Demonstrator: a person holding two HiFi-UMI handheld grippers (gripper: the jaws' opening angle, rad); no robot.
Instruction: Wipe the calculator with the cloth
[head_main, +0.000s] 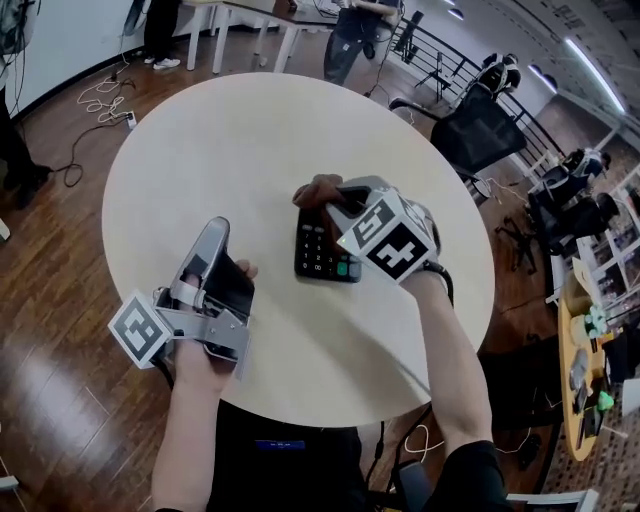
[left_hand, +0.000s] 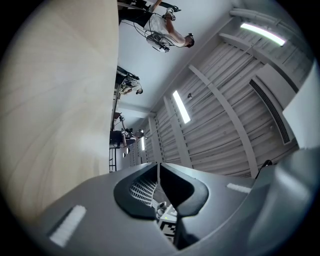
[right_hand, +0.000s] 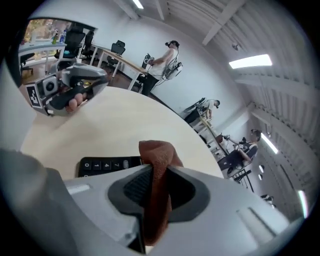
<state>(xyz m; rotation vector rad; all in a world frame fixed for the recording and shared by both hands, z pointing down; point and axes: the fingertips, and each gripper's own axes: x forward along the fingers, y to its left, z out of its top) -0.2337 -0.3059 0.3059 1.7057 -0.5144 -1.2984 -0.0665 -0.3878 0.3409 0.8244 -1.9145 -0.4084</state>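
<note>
Left gripper (left_hand: 158, 171) jaws closed, empty; right gripper (right_hand: 157, 176) jaws pinching cloth (right_hand: 155, 150).

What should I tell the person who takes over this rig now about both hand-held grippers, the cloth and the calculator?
Right hand-held gripper: shut on the brown cloth, at the far end of the calculator.
Left hand-held gripper: shut, empty, tilted upward over the round table.
Calculator: flat on the table, keys up.
Done: cloth gripped, at the calculator.
Left: wipe across its face.

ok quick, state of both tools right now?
Left tool: closed, nothing in it.
Right tool: closed on the cloth, by the calculator.
</note>
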